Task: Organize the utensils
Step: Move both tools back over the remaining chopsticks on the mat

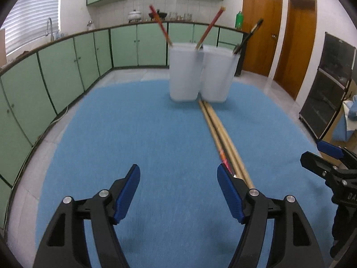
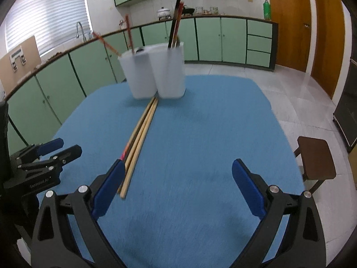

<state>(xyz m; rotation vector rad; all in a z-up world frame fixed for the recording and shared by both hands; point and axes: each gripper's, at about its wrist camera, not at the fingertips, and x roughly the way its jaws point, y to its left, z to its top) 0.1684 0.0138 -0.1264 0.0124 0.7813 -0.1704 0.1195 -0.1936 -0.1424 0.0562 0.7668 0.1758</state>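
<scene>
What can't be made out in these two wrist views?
- Chopsticks on the cloth: near ends hidden behind the left gripper's finger in the left view; count blurred.
- White cups: translucent walls hide the contents' lower ends in both views.
- Left gripper in the right view: cut by the frame edge.

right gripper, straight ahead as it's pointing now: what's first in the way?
Probably nothing close: bare blue cloth lies ahead of the open right gripper. The chopsticks lie left of that line, the two white containers farther off left.
</scene>
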